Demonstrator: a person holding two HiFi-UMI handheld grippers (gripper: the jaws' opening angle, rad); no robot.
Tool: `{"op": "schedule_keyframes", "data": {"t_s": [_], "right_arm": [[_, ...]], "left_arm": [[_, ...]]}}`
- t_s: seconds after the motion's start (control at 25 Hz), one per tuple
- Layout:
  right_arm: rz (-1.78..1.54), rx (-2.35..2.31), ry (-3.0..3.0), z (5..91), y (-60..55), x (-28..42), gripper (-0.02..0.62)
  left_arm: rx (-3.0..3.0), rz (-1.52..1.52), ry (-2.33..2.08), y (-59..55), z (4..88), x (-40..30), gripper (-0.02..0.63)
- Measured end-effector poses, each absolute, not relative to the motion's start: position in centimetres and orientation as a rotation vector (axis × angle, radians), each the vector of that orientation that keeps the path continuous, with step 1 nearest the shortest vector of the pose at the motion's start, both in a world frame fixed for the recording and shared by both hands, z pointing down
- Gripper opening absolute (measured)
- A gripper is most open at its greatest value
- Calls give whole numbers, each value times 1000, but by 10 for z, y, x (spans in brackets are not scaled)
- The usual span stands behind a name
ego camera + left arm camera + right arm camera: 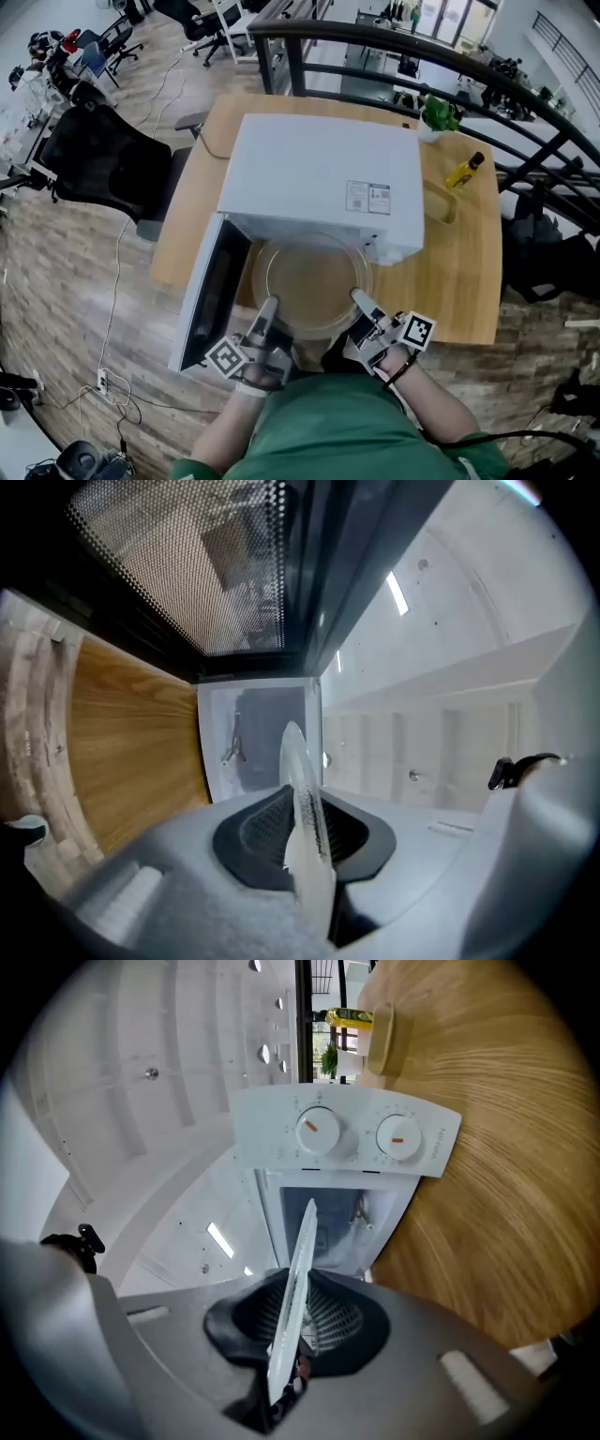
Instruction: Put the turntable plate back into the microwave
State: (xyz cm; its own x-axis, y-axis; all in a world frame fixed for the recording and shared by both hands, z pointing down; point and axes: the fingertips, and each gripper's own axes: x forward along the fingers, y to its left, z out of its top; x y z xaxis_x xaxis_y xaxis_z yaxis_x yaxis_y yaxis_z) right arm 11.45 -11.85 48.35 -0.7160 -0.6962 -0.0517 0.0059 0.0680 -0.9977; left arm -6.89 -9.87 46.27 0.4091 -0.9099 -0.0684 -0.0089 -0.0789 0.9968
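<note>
- Green-sleeved arms [328, 436] fill the near edge of the head view, each hand carrying a hand-held gripper with a marker cube.
- Left hand-held gripper [266, 317] is clamped on the near-left rim of the turntable plate [309, 281]. In the left gripper view the jaws [305, 832] press on the glass edge [298, 761] from both sides.
- Right hand-held gripper [363, 304] is clamped on the near-right rim. In the right gripper view the jaws [292, 1321] are closed on the thin edge of the plate [303, 1241].
- The plate is a clear glass disc held roughly level between the two grippers, above the near part of the table [469, 272]. Its far edge is at the open mouth of the microwave [323, 178]; how far inside it reaches cannot be told.
- The white microwave stands in the middle of the table, and its door [214, 291] is swung open to the left. The door's mesh window [187, 564] shows in the left gripper view.
- Two knobs [318, 1132] sit side by side on the control panel in the right gripper view.
- Right of the microwave are a tan container [439, 202], a yellow bottle [465, 171] and, further back, a green plant [438, 114].
- A black office chair [103, 155] stands to the left of the table, and a dark railing [525, 103] curves behind it.
</note>
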Motion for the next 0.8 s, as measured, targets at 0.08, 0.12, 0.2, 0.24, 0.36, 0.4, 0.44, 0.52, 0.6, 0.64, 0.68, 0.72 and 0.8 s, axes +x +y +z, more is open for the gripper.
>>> {"op": "schedule_keyframes", "data": {"t_s": [0.08, 0.12, 0.2, 0.24, 0.36, 0.4, 0.44, 0.52, 0.6, 0.64, 0.68, 0.72, 0.8], "right_arm": [[-1718, -682, 1826, 493, -131, 119, 51], [-1721, -678, 1832, 497, -138, 120, 51], [-1724, -661, 1848, 502, -149, 119, 50], [-1727, -652, 1854, 504, -154, 117, 51], [-1729, -638, 1863, 508, -167, 112, 49], [-1726, -638, 1864, 510, -170, 111, 49], [-1724, -641, 1865, 513, -174, 109, 49], [-1723, -655, 1865, 521, -180, 107, 49], [-1720, -674, 1870, 530, -186, 105, 49], [-1718, -683, 1871, 533, -189, 103, 49], [-1717, -691, 1867, 536, -191, 101, 49], [-1717, -700, 1860, 539, -193, 100, 50], [-1720, -723, 1845, 546, -196, 98, 50]], "left_arm": [[1454, -936, -890, -110, 470, -65, 49], [1453, -941, -895, -115, 474, -63, 49], [1450, -958, -907, -124, 480, -64, 49], [1447, -969, -913, -128, 482, -66, 48], [1438, -1000, -916, -138, 488, -71, 49], [1436, -1008, -914, -141, 491, -72, 49], [1433, -1016, -913, -145, 493, -73, 49], [1426, -1022, -916, -150, 501, -76, 49], [1418, -1016, -925, -155, 513, -80, 49], [1415, -1012, -925, -158, 519, -82, 49], [1414, -1009, -922, -161, 524, -84, 49], [1414, -1008, -916, -165, 528, -85, 49], [1403, -1011, -895, -172, 534, -87, 49]]}}
